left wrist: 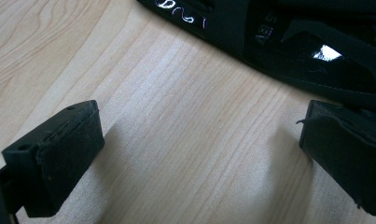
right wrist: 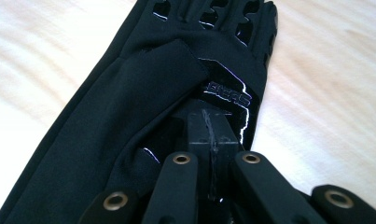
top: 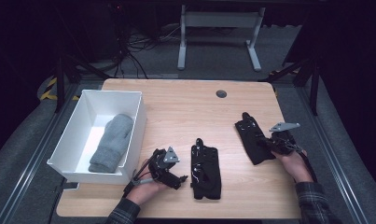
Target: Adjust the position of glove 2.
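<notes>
Two black gloves lie on the wooden table [top: 190, 112]. One black glove [top: 205, 172] [left wrist: 288, 42] lies near the front middle. My left gripper [top: 176, 170] [left wrist: 199, 149] rests just left of it, jaws open wide over bare wood, with nothing between them. The other black glove [top: 252, 135] [right wrist: 129, 107] lies at the right, fingers pointing away. My right gripper [top: 269, 144] [right wrist: 209, 135] is at its near end, jaws shut together and pinching a fold of its fabric.
A white bin [top: 136, 121] stands at the table's left side with a grey mitten [top: 112, 142] inside. A round cable hole [top: 221, 94] sits near the far edge. A desk frame [top: 218, 28] stands on the floor beyond.
</notes>
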A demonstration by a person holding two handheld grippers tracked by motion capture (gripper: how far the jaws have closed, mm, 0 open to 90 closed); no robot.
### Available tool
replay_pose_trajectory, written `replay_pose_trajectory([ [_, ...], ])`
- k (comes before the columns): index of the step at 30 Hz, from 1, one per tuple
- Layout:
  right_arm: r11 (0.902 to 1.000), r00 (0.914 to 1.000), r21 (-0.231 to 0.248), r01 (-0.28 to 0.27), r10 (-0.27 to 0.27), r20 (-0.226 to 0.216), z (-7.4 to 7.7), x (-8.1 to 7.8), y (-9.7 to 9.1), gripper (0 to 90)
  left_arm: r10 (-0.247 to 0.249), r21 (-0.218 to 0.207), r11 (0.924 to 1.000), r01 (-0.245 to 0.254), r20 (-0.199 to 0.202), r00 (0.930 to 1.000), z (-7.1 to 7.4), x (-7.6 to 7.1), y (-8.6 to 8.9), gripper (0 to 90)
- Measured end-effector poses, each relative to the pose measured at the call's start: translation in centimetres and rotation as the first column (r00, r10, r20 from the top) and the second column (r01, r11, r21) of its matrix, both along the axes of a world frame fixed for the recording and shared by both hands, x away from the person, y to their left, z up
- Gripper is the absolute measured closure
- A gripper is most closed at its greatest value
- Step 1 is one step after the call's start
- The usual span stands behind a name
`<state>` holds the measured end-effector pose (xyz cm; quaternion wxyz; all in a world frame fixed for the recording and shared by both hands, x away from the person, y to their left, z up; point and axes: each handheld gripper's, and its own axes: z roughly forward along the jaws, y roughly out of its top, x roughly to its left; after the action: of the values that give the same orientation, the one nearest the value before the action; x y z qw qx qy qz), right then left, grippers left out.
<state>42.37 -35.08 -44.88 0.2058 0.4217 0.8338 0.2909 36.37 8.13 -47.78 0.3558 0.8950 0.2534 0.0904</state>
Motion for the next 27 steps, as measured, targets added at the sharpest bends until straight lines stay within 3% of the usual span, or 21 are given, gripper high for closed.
replay_pose_trajectory([
  [7, 0.9995, 0.999, -0.003, -0.03, 0.03, -0.034, 0.2, -1.9, 1.3, 90.0, 0.0, 0.0, 1.0, 0.0, 0.0, 1.0, 0.0, 0.0, 0.0, 0.0],
  [15, 0.9942, 0.9919, 0.026, -0.104, 0.106, -0.071, 0.2, -4.9, 2.7, 90.0, 0.001, -0.001, 1.0, -0.001, 0.0, 1.0, 0.0, 0.0, 0.0, 0.1],
  [21, 0.9839, 0.9806, 0.029, -0.176, 0.178, -0.082, 0.2, -6.6, 4.1, 90.0, 0.0, -0.001, 1.0, 0.0, 0.0, 1.0, 0.0, 0.0, 0.0, 0.0],
  [22, 0.9784, 0.9747, 0.031, -0.205, 0.207, -0.085, 0.2, -7.2, 4.6, 90.0, 0.0, -0.001, 1.0, 0.0, 0.0, 1.0, 0.0, 0.0, 0.0, 0.0],
  [27, 0.967, 0.9633, 0.037, -0.252, 0.254, -0.085, 0.1, -8.2, 5.3, 90.0, 0.0, 0.0, 1.0, 0.0, 0.0, 1.0, 0.0, 0.0, 0.0, 0.1],
])
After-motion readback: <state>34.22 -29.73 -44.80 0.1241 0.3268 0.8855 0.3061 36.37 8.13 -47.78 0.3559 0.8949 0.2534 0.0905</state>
